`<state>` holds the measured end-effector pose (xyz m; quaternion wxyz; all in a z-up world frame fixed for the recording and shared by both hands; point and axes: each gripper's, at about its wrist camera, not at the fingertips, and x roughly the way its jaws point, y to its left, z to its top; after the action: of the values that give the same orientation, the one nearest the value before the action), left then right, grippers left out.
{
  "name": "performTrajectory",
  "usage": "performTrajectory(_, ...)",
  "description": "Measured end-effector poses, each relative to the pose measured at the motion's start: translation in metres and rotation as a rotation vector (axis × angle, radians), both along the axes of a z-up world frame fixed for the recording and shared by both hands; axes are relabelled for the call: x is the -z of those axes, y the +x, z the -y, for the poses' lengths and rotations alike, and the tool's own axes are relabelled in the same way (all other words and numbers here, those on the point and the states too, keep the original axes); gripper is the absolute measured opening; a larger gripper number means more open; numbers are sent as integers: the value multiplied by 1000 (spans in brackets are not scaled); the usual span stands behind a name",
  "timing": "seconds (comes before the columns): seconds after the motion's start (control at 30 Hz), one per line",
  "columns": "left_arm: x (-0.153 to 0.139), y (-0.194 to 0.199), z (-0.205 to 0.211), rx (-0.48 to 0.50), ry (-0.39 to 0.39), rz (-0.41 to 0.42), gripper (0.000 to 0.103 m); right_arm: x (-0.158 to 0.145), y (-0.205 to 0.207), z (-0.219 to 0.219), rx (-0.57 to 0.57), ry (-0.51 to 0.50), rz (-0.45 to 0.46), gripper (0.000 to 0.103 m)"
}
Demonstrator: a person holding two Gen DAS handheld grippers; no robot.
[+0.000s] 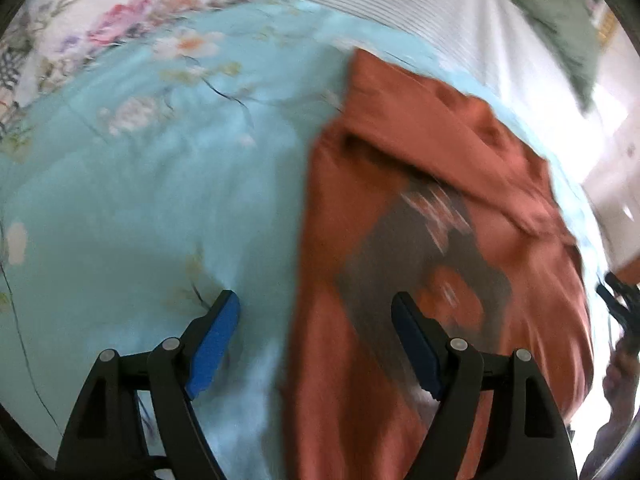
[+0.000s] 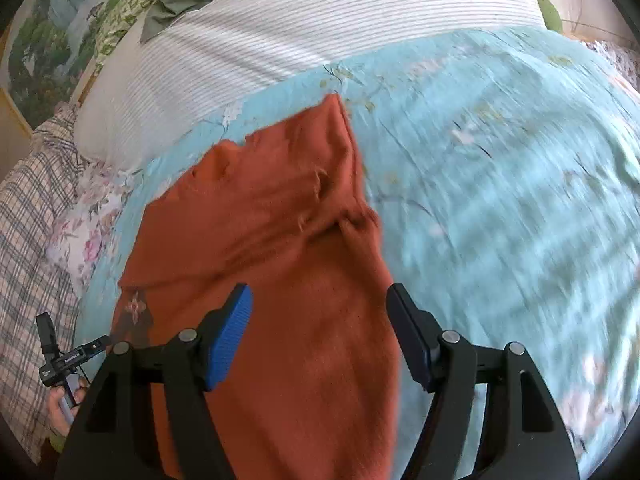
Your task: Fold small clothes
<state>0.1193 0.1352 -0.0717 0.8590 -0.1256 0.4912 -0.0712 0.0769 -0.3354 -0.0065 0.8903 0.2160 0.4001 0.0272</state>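
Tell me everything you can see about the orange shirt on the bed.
The orange shirt is rust-coloured soft knit fabric, lying on the light blue floral bedspread. It looks partly folded, with one layer turned diagonally over another and a pointed corner toward the striped pillow. The left wrist view shows a dark grey square print on it, blurred. Both the left gripper and right gripper hover over it with jaws open, gripping nothing. Its near end is hidden.

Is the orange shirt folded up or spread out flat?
Partly folded: the orange shirt has one flap doubled over itself, lying on the blue bedspread.
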Motion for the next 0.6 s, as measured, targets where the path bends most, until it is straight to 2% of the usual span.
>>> performTrajectory(0.07, 2, -16, 7, 55, -19, 5, 79, 6, -15, 8, 5, 15, -7, 71)
performTrajectory(0.2, 4, -45, 13, 131, -51, 29, 79, 28, -46, 22, -5, 129, -57, 71)
performTrajectory(0.3, 4, -73, 14, 177, -85, 60, 79, 35, -74, 6, -118, 221, -52, 71)
performTrajectory(0.47, 9, -113, 11, 231, -178, 69, 78, 41, -119, -31, -301, 231, -39, 71)
performTrajectory(0.6, 14, -134, 7, 250, -258, 57, 77, 51, -142, -39, -366, 324, 8, 71)
